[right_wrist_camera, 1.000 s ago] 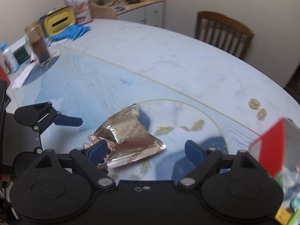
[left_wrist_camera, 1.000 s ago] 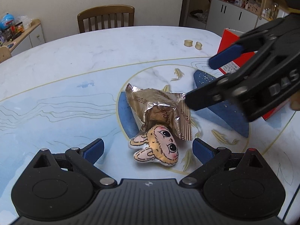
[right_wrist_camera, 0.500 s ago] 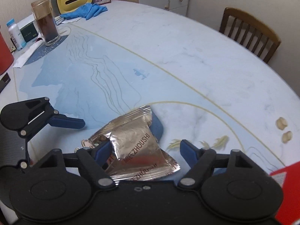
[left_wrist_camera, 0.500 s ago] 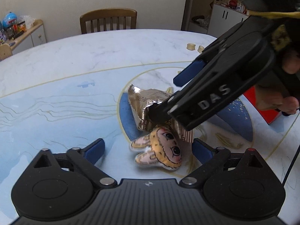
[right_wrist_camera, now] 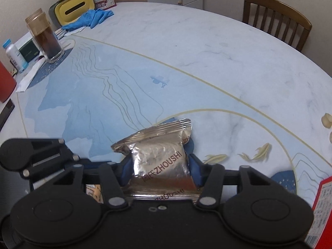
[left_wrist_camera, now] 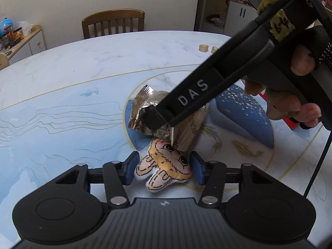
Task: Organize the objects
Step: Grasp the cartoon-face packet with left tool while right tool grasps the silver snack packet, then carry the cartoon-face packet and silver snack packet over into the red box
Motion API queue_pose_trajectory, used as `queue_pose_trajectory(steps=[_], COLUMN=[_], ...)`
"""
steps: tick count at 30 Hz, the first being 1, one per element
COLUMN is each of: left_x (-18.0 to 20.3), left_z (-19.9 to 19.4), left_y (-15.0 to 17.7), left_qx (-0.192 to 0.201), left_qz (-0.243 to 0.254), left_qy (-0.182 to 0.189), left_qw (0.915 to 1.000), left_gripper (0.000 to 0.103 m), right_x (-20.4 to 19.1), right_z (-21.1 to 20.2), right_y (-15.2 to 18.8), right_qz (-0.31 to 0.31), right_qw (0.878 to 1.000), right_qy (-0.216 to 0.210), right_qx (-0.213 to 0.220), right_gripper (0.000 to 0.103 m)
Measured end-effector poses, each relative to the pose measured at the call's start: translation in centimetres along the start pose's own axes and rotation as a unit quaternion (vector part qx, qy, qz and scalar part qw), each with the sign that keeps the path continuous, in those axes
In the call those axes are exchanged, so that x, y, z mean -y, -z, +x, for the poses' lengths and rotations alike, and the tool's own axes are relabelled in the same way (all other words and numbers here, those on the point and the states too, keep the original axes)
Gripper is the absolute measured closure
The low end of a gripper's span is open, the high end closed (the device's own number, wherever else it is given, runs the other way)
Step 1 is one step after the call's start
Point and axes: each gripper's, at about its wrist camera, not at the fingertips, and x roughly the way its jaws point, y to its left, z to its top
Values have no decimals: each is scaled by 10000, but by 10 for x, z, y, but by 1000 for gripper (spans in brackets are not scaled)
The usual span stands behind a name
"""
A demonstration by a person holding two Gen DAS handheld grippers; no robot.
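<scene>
A small plush toy (left_wrist_camera: 166, 161) with an orange cartoon face and pink ears lies on the blue-and-white table (left_wrist_camera: 62, 114). My left gripper (left_wrist_camera: 164, 167) is closing, and its blue pads touch the toy's two sides. A crinkled silver foil packet (right_wrist_camera: 159, 157) sits just behind the toy, its near edge over the toy's head. My right gripper (right_wrist_camera: 159, 170) is also closing, with its pads pressed on both sides of the packet. In the left wrist view one of its black fingers (left_wrist_camera: 186, 101) slants down onto the packet (left_wrist_camera: 143, 103).
A red box (right_wrist_camera: 323, 207) stands at the right. Far left are a jar of brown powder (right_wrist_camera: 44, 41), a white bottle (right_wrist_camera: 14, 56), a yellow tissue box (right_wrist_camera: 72, 10) and blue gloves (right_wrist_camera: 91, 18). Two small wooden rings (left_wrist_camera: 204, 47) and a chair (left_wrist_camera: 113, 23) lie beyond.
Both grippers' jaws have narrowed from wide open. The right gripper came down over the foil packet and now pinches it. The left pads have closed in on the toy.
</scene>
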Motion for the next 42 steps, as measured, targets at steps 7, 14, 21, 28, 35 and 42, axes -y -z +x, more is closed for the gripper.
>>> queue_pose_trajectory(steps=[7,14,21,28,35,42], left_x=[2,7,21,46,78,115], left_z=[-5,-15,-38,-55,-66,-66], left_y=[-1,-12,-30,-57,-84,-108], left_qx=[6,25,194,241,345,426], left_qz=[-98,-218,-108,86,317,473], left_qy=[105,207,362,422,493,563], left_qw=[9999,9995,9991,9988,9977,9964], left_gripper=[52,53,53,53,52,52], right_x=[2,10,17,26,45,76], right_z=[-19,-58,-102,-142,-178,-210], right_y=[5,14,28,49,73,97], right_qz=[212,461,678,867,1089,1285], right_qw=[9993,9971,9931,9878,9812,9738], right_qy=[221,394,637,884,1068,1237], right_qx=[195,450,710,946,1181,1413], right_gripper=[55,56,56,56,56,56])
